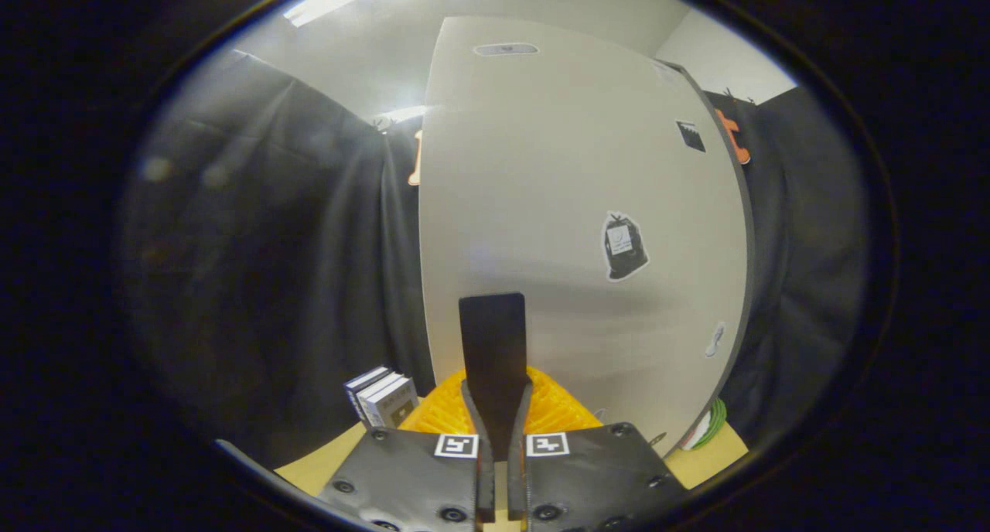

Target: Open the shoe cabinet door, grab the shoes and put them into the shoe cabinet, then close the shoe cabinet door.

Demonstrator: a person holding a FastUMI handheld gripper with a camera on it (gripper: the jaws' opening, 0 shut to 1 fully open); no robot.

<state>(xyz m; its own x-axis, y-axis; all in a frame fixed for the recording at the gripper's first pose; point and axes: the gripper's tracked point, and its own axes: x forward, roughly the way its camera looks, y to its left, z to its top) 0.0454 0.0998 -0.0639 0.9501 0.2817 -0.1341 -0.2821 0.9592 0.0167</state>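
Fingers of the gripper pinch a dark flat tab that stands at twelve o'clock against the white shoe cabinet door, so, if it is the handle, a steady pull along the door's swing should open it.

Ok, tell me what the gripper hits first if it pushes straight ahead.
The gripper looks shut on a dark flat tab. Straight beyond it stands the white cabinet door, which is probably the first contact, though the depth is hard to judge.
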